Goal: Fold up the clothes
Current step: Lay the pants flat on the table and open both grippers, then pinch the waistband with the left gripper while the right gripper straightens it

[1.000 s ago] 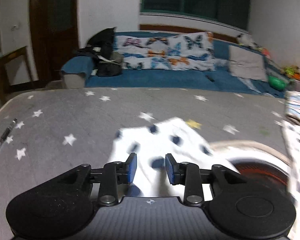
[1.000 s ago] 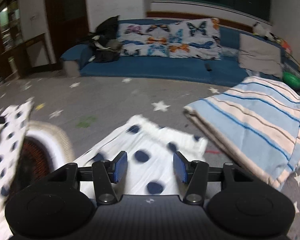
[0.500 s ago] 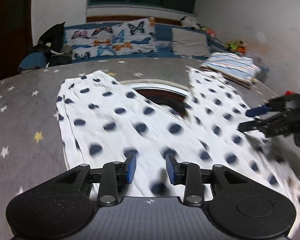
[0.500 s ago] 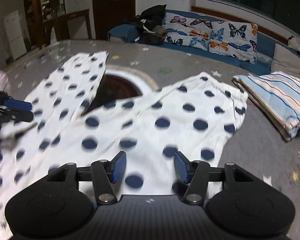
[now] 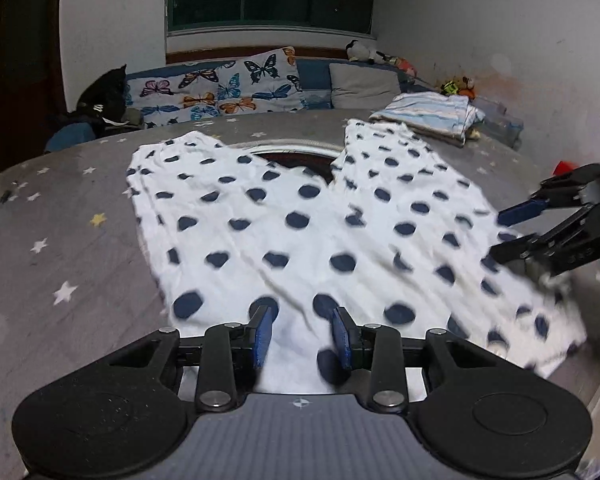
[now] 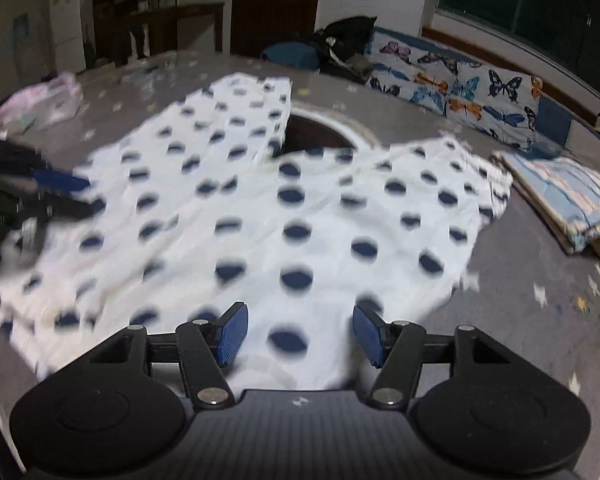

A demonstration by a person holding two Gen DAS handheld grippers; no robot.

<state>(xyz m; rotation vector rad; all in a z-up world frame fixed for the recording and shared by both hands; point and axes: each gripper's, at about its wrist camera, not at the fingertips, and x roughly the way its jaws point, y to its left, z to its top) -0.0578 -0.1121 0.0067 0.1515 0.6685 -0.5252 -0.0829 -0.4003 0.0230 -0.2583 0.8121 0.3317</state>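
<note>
We see the white polka-dot trousers [image 5: 300, 220] spread flat on the grey star-print desk [image 5: 72, 208], both legs reaching toward the round opening [image 5: 296, 158]. Left hand-held gripper [image 5: 302, 338] sits over the waist edge, jaws apart, gripping nothing. Right hand-held gripper [image 6: 298, 334] over the other waist corner, jaws apart, clamped on nothing. Folded striped cloth [image 5: 428, 114] lies beyond the right leg.

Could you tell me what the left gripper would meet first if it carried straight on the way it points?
Most likely the spotted garment spread just ahead of the left gripper; depth is hard to judge.
</note>
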